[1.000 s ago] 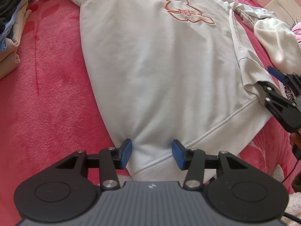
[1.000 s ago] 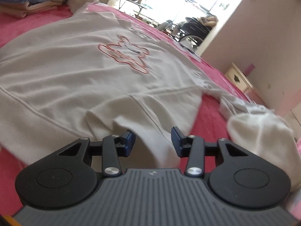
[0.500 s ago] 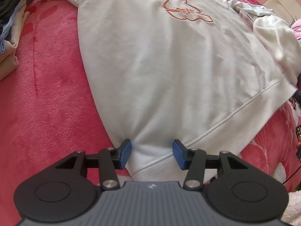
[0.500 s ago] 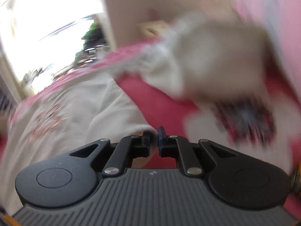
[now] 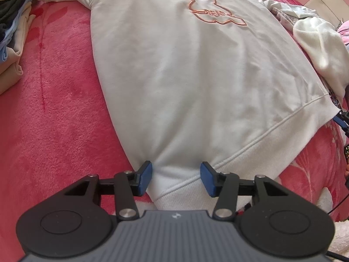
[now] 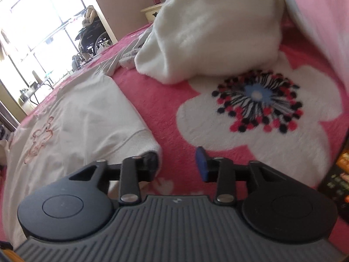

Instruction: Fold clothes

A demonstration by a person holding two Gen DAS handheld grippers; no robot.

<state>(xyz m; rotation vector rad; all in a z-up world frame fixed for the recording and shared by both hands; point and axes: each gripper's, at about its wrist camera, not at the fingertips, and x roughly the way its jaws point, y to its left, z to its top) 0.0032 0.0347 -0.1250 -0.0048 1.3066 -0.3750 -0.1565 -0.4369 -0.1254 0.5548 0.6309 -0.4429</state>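
Note:
A white sweatshirt [image 5: 196, 76] with an orange bear outline lies flat, front up, on a pink blanket [image 5: 54, 109]. My left gripper [image 5: 176, 179] is open, and the left corner of the ribbed hem lies between its blue fingers. The right gripper [image 6: 177, 165] is open too, low over the blanket at the hem's right corner [image 6: 141, 139]. Its left finger touches that corner and its right finger is over bare blanket. In the left wrist view the right gripper [image 5: 342, 120] shows only as a tip at the right edge.
A stack of folded clothes [image 5: 11, 32] sits at the far left. A fluffy white garment [image 6: 207, 32] lies heaped right of the sweatshirt, beyond a flower print [image 6: 257, 100] on the blanket. A dark printed object [image 6: 336, 179] is at the right edge.
The sleeve lying along the sweatshirt's right side a second ago no longer shows there. The right gripper shut while swinging right, then opened at the hem's right corner. My left gripper stayed put.

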